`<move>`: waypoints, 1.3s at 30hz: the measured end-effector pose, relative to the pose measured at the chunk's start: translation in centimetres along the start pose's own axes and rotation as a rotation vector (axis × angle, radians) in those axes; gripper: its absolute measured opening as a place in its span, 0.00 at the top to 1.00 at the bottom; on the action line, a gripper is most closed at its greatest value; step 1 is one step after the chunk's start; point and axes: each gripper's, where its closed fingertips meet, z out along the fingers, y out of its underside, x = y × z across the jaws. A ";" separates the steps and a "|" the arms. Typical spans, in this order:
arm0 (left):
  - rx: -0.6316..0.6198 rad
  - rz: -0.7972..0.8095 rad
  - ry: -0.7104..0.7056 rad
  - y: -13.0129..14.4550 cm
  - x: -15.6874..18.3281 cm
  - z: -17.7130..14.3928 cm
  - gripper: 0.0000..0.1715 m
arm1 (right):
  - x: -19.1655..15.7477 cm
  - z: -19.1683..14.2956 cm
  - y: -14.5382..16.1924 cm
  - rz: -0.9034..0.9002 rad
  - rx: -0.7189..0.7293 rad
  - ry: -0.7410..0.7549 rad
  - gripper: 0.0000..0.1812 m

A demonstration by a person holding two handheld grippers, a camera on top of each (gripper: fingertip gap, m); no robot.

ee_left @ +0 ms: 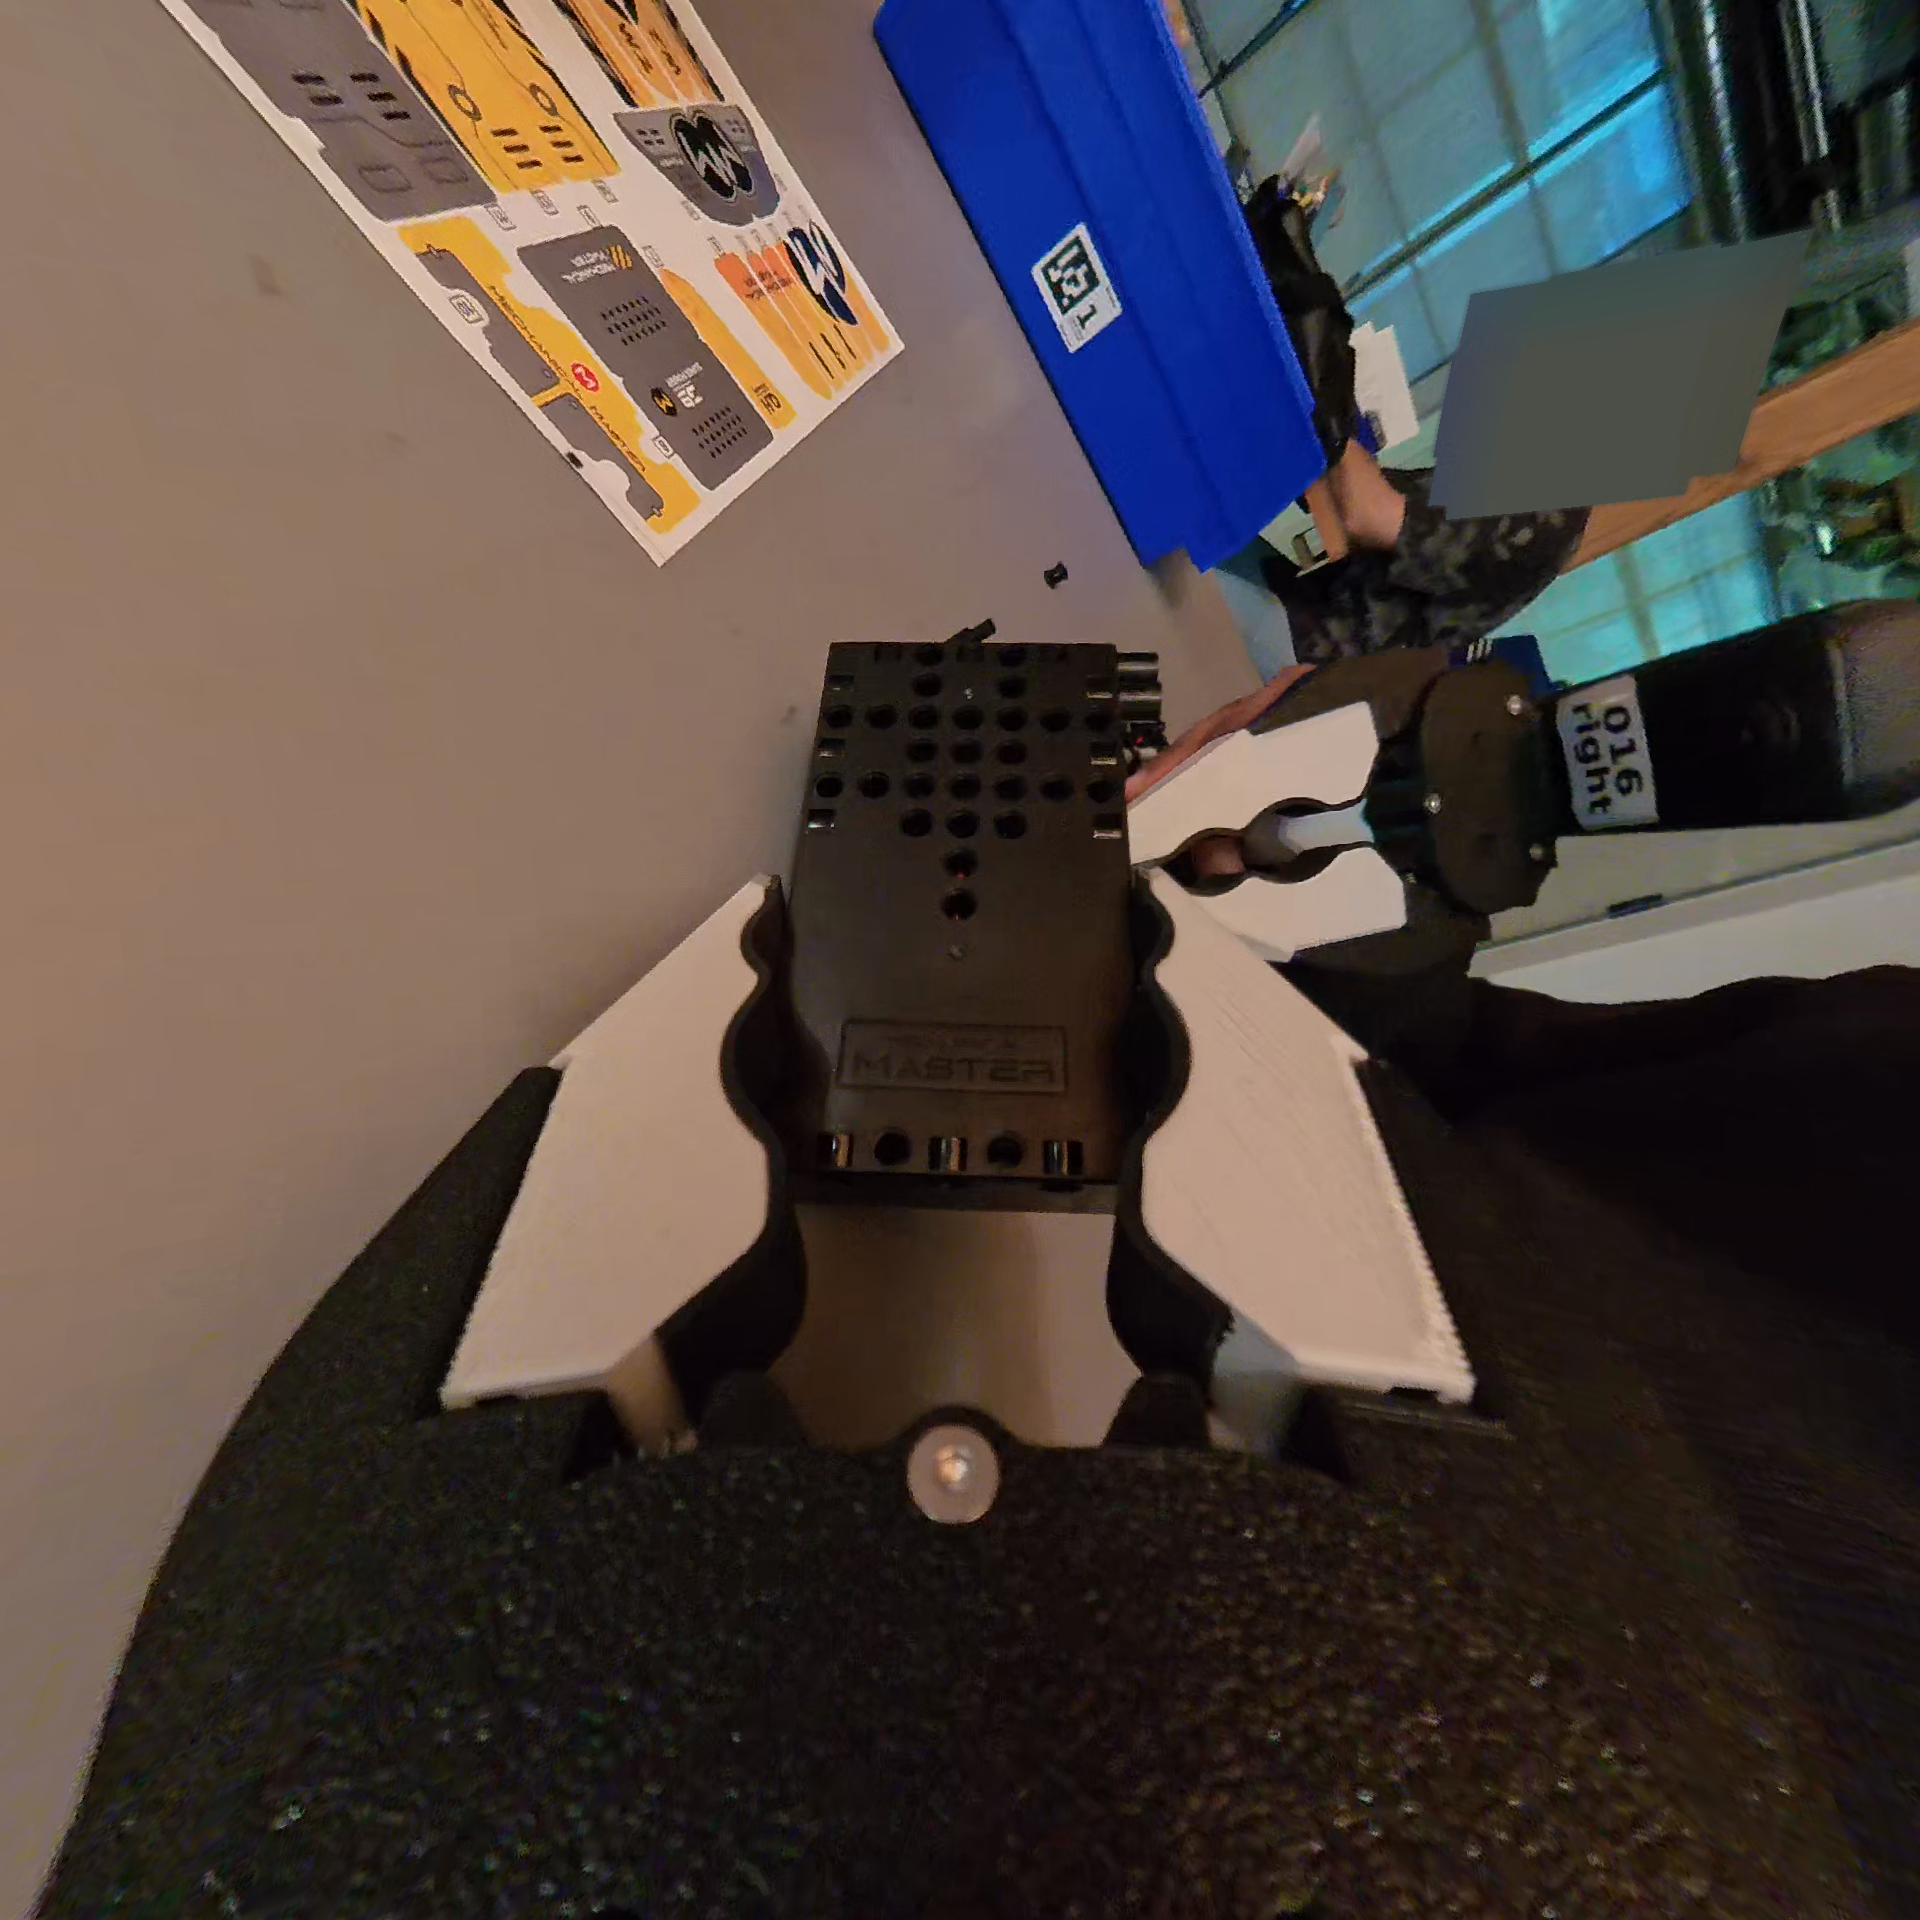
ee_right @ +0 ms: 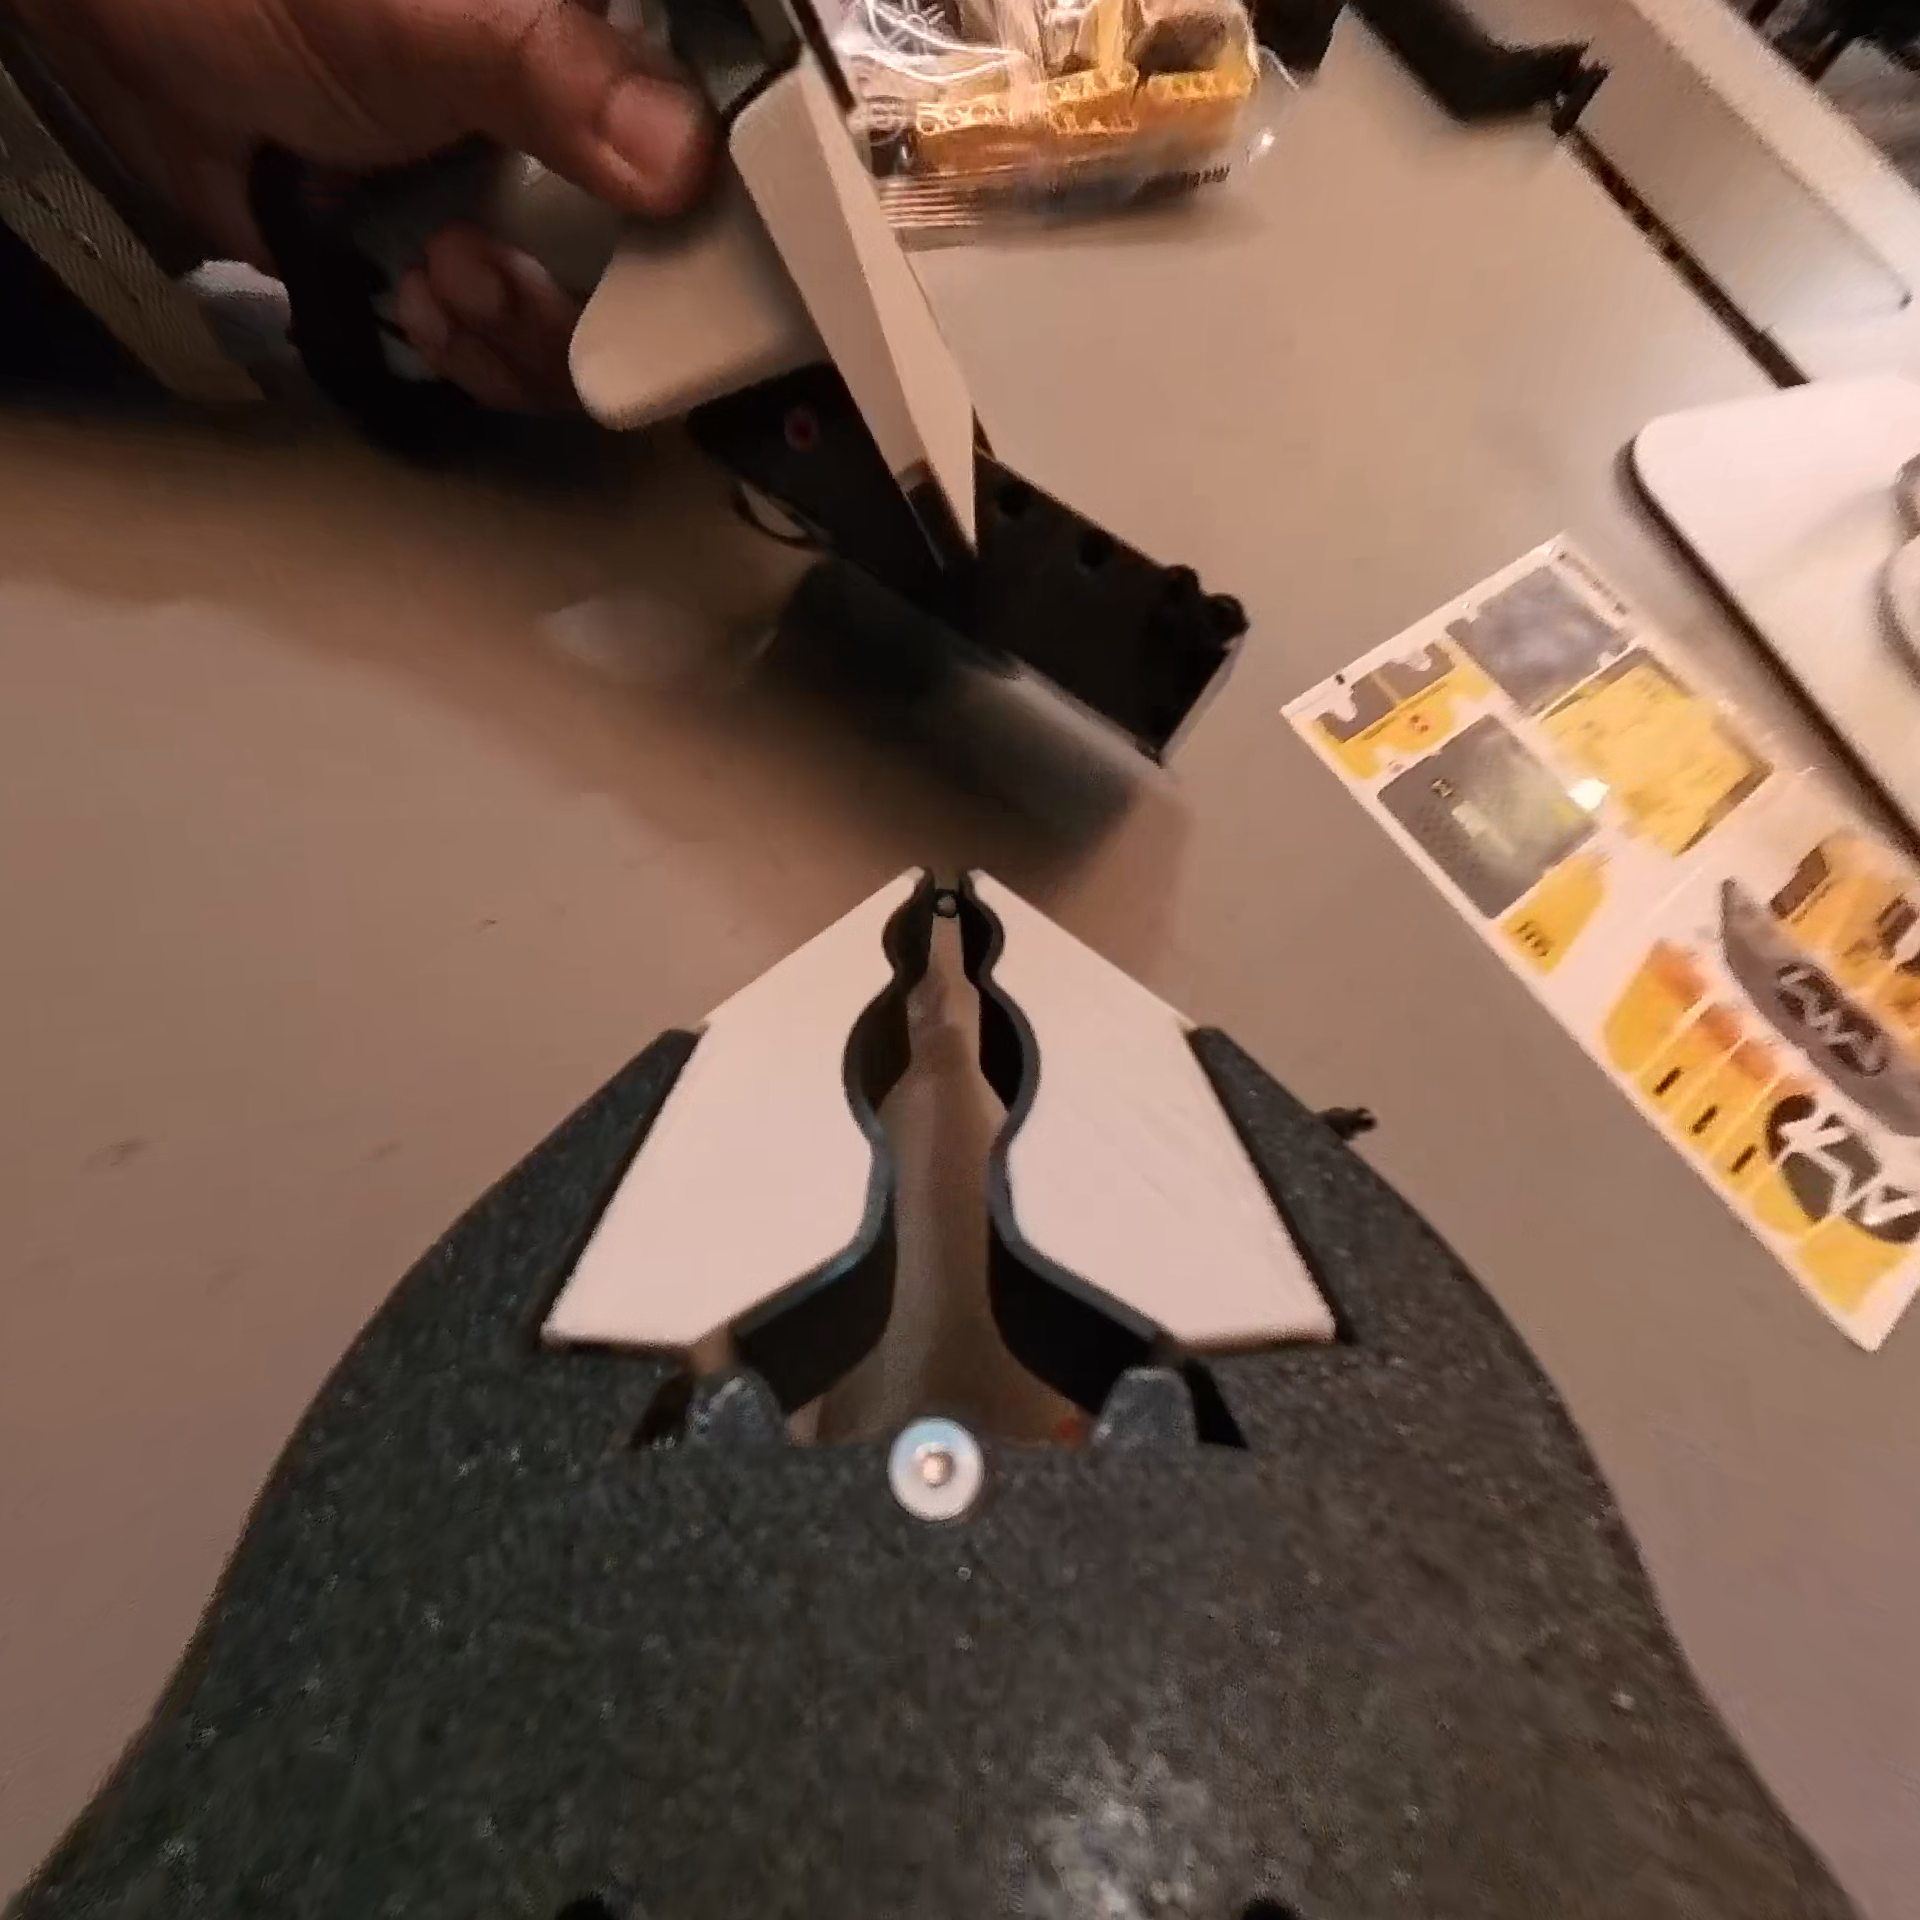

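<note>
My left gripper (ee_left: 956, 894) is shut on a black block (ee_left: 966, 748) with many round holes, gripping its two long sides just above the grey table (ee_left: 312, 831). The right wrist view shows this gripper (ee_right: 935, 520), held by a hand (ee_right: 468, 156), and the block (ee_right: 1101, 623) tilted against the table. My right gripper (ee_right: 945, 902) is shut on a tiny black pin (ee_right: 948, 906) at its fingertips, a short way in front of the block. In the left wrist view the right gripper (ee_left: 1184, 862) sits just right of the block.
A yellow and grey sticker sheet (ee_left: 582, 260) lies on the table, also visible in the right wrist view (ee_right: 1662, 883). There is a blue bin (ee_left: 1101, 260), a loose black pin (ee_left: 1057, 575), a bag of yellow parts (ee_right: 1060, 94) and a white tray (ee_right: 1787, 520). About 6 centimeters separates my left fingertips from my right.
</note>
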 end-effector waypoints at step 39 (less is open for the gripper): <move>-0.026 0.038 -0.011 0.4 0.2 0.1 0.62 | -0.2 -3.7 4.3 0.111 -0.109 -0.146 0.79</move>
